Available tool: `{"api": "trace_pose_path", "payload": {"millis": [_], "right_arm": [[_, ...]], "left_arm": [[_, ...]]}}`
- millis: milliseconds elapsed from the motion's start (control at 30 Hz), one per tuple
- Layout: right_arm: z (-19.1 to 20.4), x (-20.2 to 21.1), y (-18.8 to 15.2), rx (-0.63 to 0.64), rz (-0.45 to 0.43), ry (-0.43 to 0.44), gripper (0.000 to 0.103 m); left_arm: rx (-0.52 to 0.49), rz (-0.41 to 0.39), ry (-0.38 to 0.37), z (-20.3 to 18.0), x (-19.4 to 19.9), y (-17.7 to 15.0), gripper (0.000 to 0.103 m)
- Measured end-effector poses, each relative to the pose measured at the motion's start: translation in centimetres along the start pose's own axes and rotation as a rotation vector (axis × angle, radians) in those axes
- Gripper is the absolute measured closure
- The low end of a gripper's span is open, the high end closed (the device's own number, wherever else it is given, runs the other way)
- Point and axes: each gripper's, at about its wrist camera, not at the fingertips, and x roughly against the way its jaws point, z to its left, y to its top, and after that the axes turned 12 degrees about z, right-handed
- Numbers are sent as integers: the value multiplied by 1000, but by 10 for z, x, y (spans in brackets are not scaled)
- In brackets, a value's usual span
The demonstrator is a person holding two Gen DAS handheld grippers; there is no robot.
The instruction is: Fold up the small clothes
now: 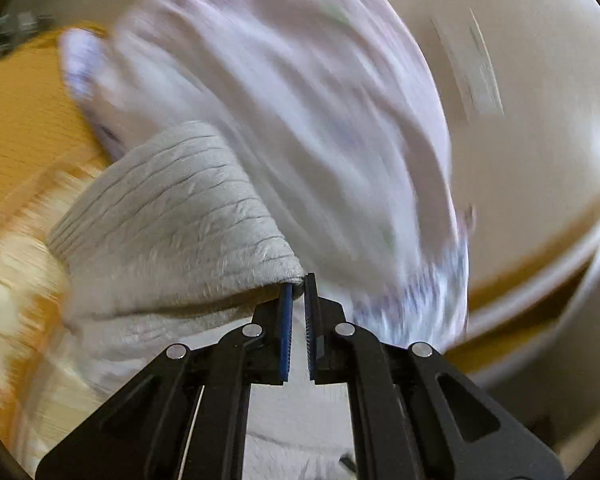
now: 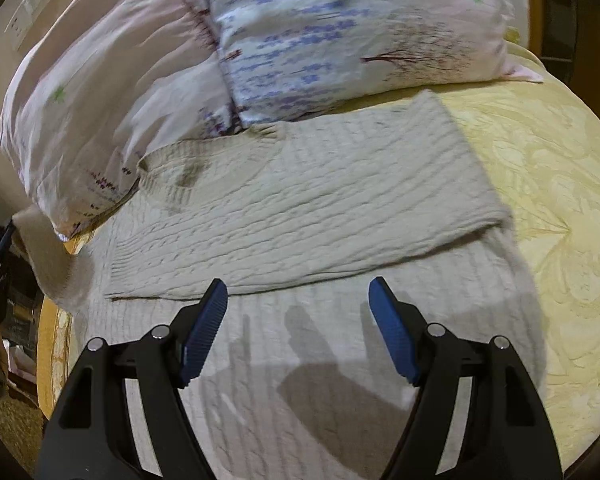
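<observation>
**Sweater hem pinched, sleeve folded across**

Clamping together on an edge of the grey knit sweater (image 1: 172,216), left gripper (image 1: 298,286) lifting ribbed fabric off the bed, blurred. Hanging spread apart with nothing between the pads, right gripper (image 2: 298,292) above the sweater's bare lower part. Lying flat on the yellow bedspread (image 2: 540,200), sweater (image 2: 300,208) with one part folded over, its free edge running across just beyond the right fingertips. Crowding the far edge, two floral pillows (image 2: 340,32) touching the knit. Leaving open bedspread to the right. Showing beyond: beige wall with a switch plate (image 2: 32,4), wooden bed frame (image 1: 20,112).
</observation>
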Motion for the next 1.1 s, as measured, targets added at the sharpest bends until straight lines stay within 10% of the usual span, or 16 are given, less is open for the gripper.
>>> {"api": "trace_pose_path", "payload": {"millis": [400, 600, 733, 933, 1100], "right_arm": [[-47, 15, -13, -58, 15, -15, 30], [13, 18, 3, 205, -30, 9, 30], [93, 6, 9, 478, -82, -2, 32], [207, -47, 5, 835, -97, -102, 49], [248, -85, -1, 964, -90, -257, 53]], "left_arm": [[-312, 489, 156, -52, -166, -137, 100], [-295, 427, 232, -37, -119, -133, 94], [-294, 327, 431, -14, -70, -119, 54], [-231, 286, 651, 35, -31, -83, 54], [-246, 309, 696, 56, -30, -64, 54]]}}
